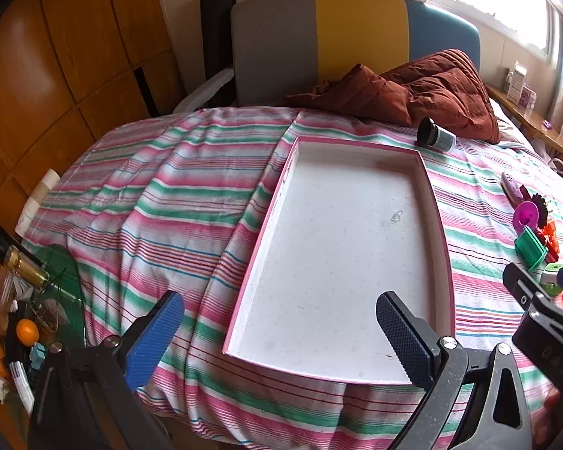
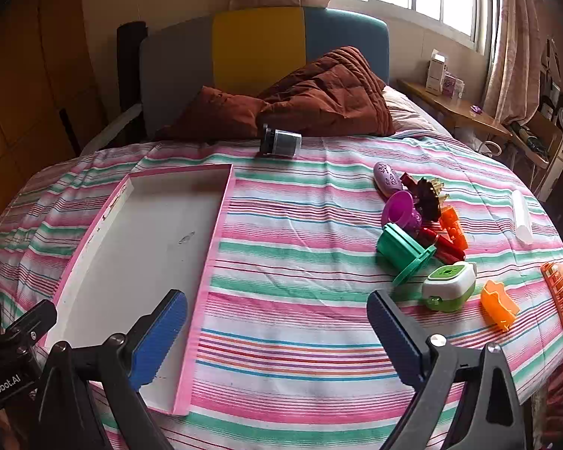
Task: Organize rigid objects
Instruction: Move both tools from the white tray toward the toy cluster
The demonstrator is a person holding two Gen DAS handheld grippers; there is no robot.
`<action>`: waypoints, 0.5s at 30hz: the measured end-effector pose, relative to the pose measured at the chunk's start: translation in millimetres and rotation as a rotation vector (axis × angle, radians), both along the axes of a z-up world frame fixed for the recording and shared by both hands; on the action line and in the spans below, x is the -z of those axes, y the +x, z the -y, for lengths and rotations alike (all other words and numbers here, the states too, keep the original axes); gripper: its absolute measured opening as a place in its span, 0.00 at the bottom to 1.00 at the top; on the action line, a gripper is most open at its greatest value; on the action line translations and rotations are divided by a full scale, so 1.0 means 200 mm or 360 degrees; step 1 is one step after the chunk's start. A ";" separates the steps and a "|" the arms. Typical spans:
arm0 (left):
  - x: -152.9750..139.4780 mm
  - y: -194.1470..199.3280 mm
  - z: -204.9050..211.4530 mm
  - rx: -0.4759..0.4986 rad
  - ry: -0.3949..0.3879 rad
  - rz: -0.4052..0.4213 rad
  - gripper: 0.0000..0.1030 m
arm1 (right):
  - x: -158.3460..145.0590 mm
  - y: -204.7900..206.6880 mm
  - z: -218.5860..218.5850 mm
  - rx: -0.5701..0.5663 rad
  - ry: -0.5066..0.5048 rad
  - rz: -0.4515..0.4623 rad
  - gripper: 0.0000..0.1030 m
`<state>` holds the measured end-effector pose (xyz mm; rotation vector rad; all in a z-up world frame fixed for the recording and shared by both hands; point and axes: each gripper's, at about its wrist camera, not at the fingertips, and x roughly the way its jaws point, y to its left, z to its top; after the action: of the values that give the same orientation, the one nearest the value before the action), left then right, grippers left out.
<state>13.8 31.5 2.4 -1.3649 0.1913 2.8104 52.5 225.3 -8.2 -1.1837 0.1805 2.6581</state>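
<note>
Plastic toys heaped on the striped bedspread, right of the pink-rimmed tray.
Left gripper and right gripper both gape wide, holding nothing; a jar, perhaps glass, lies beyond the tray.

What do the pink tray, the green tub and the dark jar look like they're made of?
Pink tray: likely cardboard, matte white inside, scuffed.
Green tub: moulded plastic, slight sheen, thin flanged rim.
Dark jar: seemingly clear plastic or glass with a black ribbed cap.
</note>
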 end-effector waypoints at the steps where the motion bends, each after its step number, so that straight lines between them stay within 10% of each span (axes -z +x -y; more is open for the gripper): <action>1: 0.00 0.01 -0.01 0.0008 -0.0004 -0.0007 1.00 | 0.00 0.00 -0.02 0.0012 0.0001 0.0001 0.95; 15: 0.00 0.05 -0.20 0.0186 0.0031 0.0015 1.00 | -0.03 0.09 -0.20 -0.0050 -0.0048 -0.0081 0.95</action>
<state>24.7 72.2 1.5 -1.3175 0.2353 2.7031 69.5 264.7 -3.1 -1.1379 0.2132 2.7234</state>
